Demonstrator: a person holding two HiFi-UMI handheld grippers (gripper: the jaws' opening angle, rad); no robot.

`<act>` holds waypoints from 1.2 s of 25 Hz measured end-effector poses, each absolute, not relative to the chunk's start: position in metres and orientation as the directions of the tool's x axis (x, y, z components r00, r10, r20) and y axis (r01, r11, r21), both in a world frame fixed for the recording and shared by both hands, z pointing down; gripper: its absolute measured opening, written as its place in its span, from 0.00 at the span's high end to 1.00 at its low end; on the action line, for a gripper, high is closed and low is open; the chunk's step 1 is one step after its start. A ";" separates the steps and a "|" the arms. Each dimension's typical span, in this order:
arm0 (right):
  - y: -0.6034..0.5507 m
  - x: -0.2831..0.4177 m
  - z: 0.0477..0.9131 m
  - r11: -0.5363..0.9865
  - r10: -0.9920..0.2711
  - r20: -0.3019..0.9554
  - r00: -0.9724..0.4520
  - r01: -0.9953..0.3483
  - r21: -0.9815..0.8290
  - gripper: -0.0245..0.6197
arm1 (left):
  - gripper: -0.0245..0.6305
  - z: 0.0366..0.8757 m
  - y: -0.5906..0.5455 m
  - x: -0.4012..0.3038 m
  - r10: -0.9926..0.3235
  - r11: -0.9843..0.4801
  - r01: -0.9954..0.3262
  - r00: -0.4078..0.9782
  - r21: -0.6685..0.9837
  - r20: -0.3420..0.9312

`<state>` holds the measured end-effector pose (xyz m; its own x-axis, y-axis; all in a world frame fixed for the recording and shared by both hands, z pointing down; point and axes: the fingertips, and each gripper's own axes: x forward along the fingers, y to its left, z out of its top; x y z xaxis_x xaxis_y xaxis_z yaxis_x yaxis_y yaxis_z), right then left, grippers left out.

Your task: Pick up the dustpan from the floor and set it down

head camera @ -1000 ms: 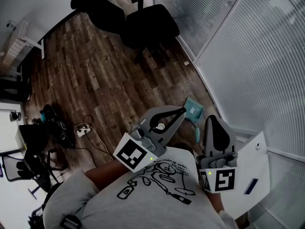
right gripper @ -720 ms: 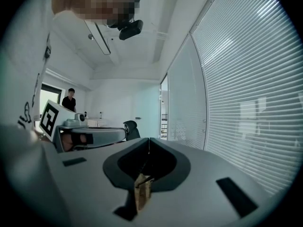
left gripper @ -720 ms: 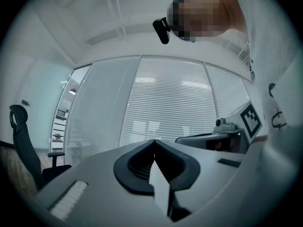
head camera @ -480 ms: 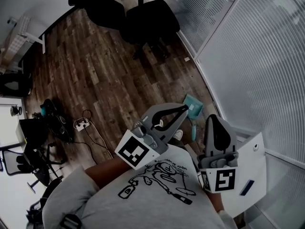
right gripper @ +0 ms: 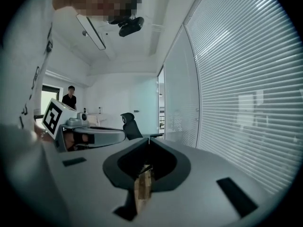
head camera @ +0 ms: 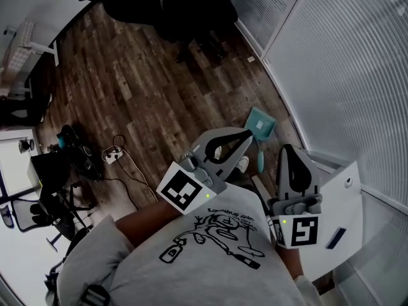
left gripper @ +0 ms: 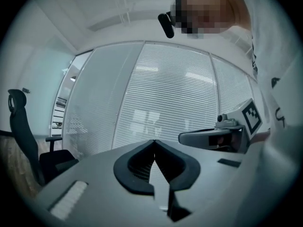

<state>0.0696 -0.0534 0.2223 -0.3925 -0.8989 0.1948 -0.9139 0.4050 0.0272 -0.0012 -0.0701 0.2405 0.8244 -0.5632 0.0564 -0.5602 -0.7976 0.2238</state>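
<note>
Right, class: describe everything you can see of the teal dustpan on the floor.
The dustpan is teal and looks like plastic. It has a wide scoop bearing a pale patch and a straight handle running back toward the person. It lies on the wooden floor, close beside the blind-covered glass wall. Only the floor appears to touch it.

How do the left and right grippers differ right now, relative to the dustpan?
In the head view the left gripper slants up-right, tip beside the teal dustpan; the right gripper points straight up, tip lower, right of the dustpan's handle. Both have jaws shut and hold nothing.
</note>
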 end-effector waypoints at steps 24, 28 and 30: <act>-0.020 0.105 0.373 0.371 -0.822 0.432 -0.371 -0.925 -0.088 0.86 | 0.96 0.369 -0.047 0.030 -0.463 -0.824 -0.506 0.861 0.255 0.212; -0.015 0.112 0.403 0.354 -0.806 0.470 -0.360 -0.930 -0.105 0.84 | 0.96 0.390 -0.041 0.035 -0.443 -0.831 -0.494 0.866 0.258 0.232; -0.012 0.114 0.419 0.346 -0.793 0.493 -0.358 -0.931 -0.119 0.83 | 0.96 0.401 -0.037 0.037 -0.431 -0.834 -0.488 0.868 0.259 0.246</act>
